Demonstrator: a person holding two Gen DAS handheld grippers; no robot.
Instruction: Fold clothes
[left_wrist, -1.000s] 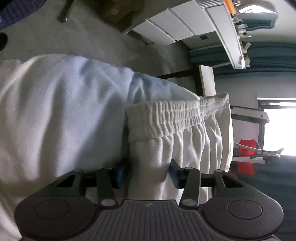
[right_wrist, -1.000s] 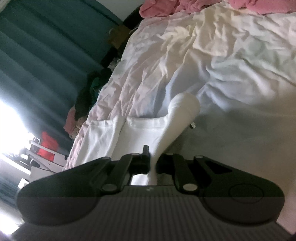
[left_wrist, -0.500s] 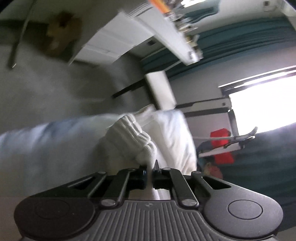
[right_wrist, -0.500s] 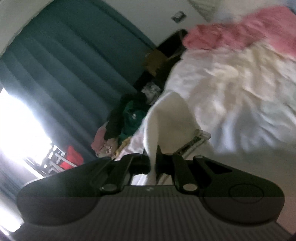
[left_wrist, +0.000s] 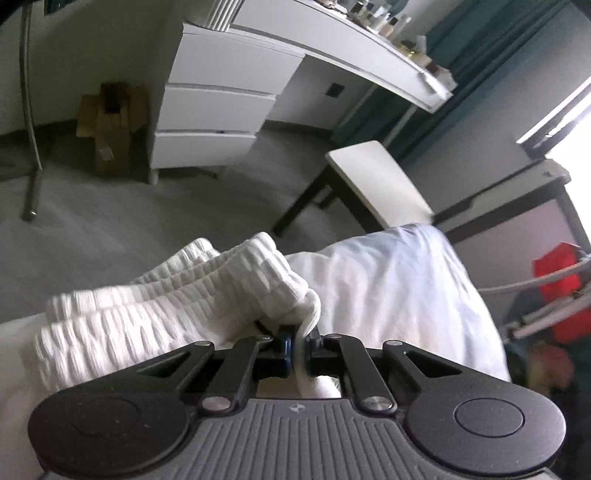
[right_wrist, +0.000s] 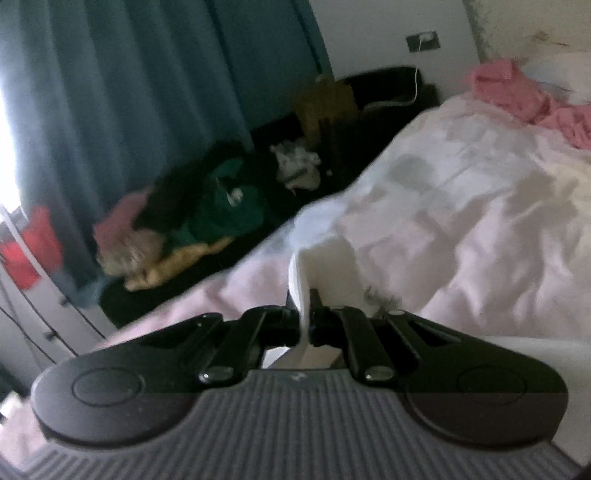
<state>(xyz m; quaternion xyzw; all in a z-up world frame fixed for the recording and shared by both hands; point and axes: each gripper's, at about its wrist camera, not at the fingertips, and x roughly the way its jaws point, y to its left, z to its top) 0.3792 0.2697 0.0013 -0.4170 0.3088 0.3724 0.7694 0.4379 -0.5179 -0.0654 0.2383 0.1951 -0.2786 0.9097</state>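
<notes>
A pair of white shorts with a ribbed elastic waistband (left_wrist: 177, 295) is bunched in front of my left gripper (left_wrist: 298, 341), which is shut on the waistband edge and its drawstring. The rest of the white cloth (left_wrist: 399, 295) drapes to the right. In the right wrist view my right gripper (right_wrist: 305, 317) is shut on a white fold of the same shorts (right_wrist: 325, 266), held above the bed. Most of the garment is hidden below both grippers.
The bed with a rumpled pale pink sheet (right_wrist: 480, 206) fills the right. Pink clothes (right_wrist: 517, 96) lie at its far end. A clothes pile (right_wrist: 192, 221) lies on the floor by teal curtains. White drawers (left_wrist: 218, 110), a desk and white chair (left_wrist: 376, 184) stand on grey carpet.
My left gripper closed on the waistband, then lifted and turned toward the room. My right gripper, still shut on the white cloth, rose and swung left toward the curtains.
</notes>
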